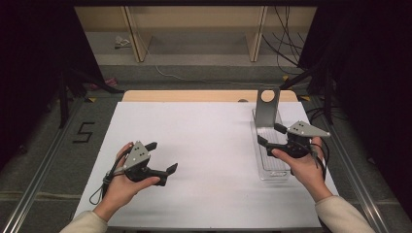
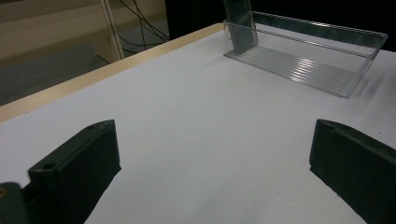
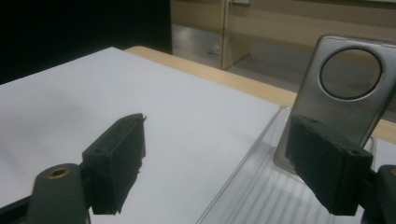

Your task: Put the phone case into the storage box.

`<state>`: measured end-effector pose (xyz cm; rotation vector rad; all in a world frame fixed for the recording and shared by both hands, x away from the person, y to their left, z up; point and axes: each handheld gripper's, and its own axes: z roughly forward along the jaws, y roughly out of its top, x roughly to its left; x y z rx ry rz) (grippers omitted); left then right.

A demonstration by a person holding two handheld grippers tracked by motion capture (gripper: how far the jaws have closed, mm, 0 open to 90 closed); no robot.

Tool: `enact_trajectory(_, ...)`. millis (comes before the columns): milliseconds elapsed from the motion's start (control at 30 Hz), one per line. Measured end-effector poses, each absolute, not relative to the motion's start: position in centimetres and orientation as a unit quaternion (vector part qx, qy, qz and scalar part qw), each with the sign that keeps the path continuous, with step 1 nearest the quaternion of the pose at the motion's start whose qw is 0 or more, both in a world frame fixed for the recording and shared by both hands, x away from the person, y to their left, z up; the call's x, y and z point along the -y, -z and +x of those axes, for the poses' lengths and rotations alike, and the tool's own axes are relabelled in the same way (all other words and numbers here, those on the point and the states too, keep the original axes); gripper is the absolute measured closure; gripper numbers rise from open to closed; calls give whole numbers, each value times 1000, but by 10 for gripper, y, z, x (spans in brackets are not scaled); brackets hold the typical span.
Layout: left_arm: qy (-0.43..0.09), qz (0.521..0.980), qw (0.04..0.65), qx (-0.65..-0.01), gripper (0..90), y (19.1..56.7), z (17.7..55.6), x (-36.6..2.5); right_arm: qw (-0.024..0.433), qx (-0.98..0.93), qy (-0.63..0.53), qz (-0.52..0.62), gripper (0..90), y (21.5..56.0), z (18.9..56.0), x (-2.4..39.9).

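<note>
A grey phone [image 1: 267, 109] stands upright, leaning at the far end of a clear tray [image 1: 279, 172] at the table's [image 1: 204, 145] three o'clock, the tray's long axis running near to far; the right gripper view shows its round camera ring [image 3: 351, 73]; the right gripper [image 1: 267, 135] hovers over the tray, jaws wide, empty; the left gripper [image 1: 162, 158], at eight o'clock, gapes empty too.

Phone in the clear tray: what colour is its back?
Metallic grey-silver, with a round ring near the top. The phone shows best in the right gripper view, leaning upright in the tray.
</note>
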<state>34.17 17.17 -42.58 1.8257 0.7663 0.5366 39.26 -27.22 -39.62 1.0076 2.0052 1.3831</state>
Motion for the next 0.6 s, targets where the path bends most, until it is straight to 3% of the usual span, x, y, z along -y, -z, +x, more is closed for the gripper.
enact_trajectory(600, -223, 758, 522, -320, 12, 424, 332, -177, 231, -753, -510, 345, 208, 405, 371, 269)
